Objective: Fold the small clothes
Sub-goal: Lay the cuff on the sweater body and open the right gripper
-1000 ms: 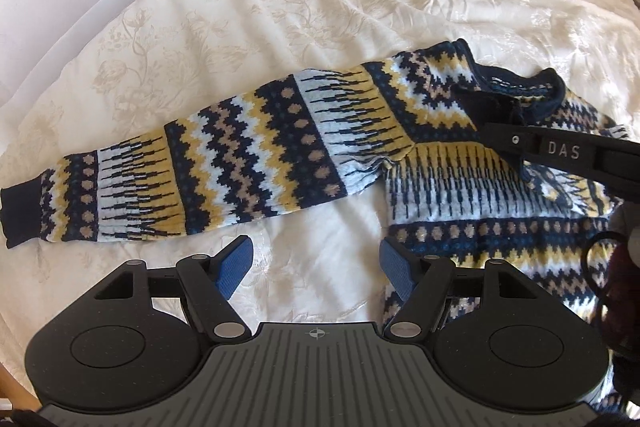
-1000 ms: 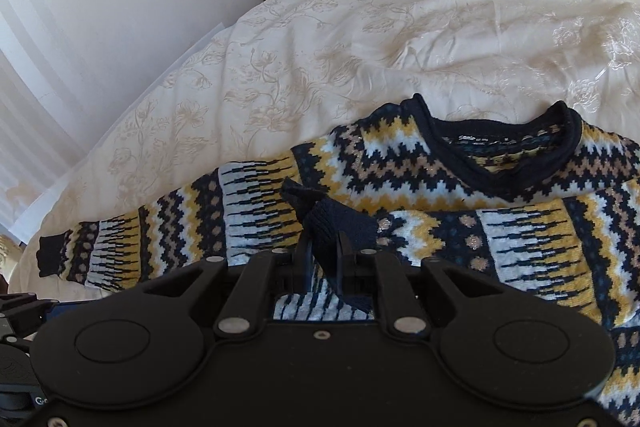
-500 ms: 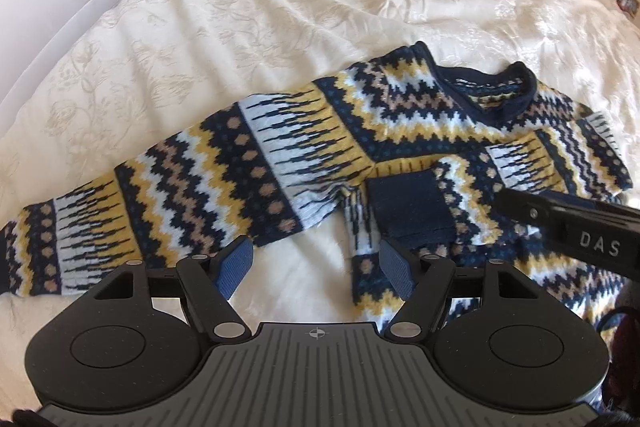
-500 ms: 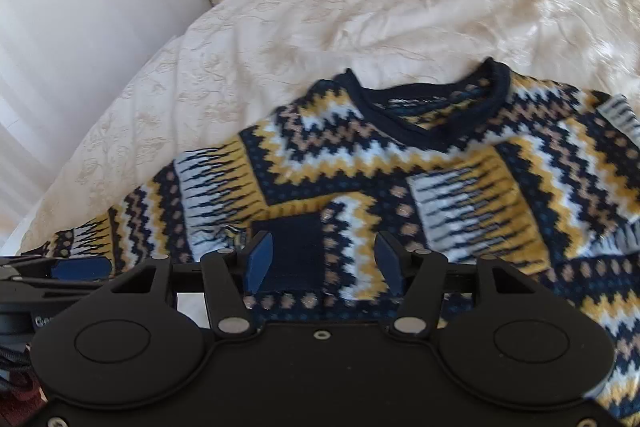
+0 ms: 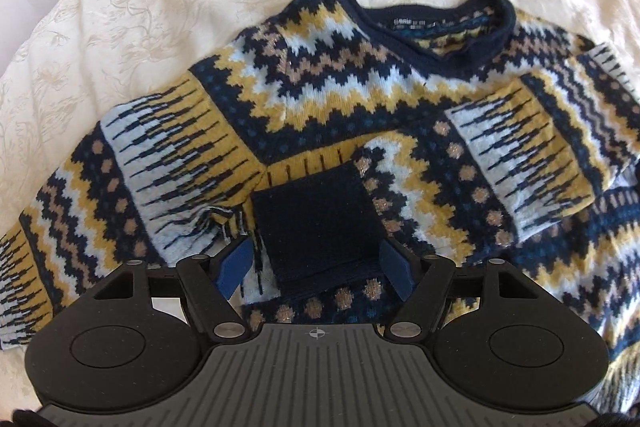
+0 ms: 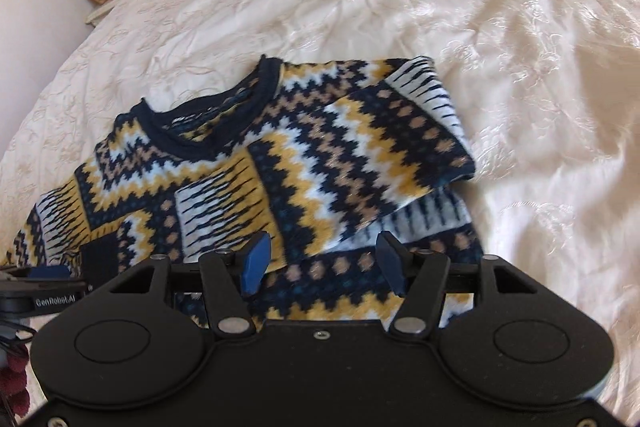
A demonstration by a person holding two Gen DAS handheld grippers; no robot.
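Observation:
A knitted sweater [image 5: 344, 95] in navy, yellow and white lies face up on the bed, collar [image 5: 452, 27] away from me. One sleeve is folded across the chest, and its navy cuff [image 5: 316, 223] rests flat. My left gripper [image 5: 316, 267] hangs open just over that cuff, one blue finger on either side. The other sleeve [image 5: 80, 227] stretches out to the left. In the right wrist view my right gripper [image 6: 323, 261] is open and holds nothing. It hovers over the sweater [image 6: 300, 155] near the folded shoulder [image 6: 432, 131]. The left gripper's blue pad [image 6: 48, 271] shows at the left edge.
A cream embroidered bedspread [image 6: 500, 67] covers the bed all around the sweater. A nightstand [image 6: 96, 13] with a lamp, a photo frame and a clock stands by the wall at the far left. Something maroon and knitted [image 6: 16, 383] shows at the lower left.
My right gripper let go of the navy cuff, opened and moved right over the sweater's body. The sleeve now lies across the chest. My left gripper moved right, over the cuff.

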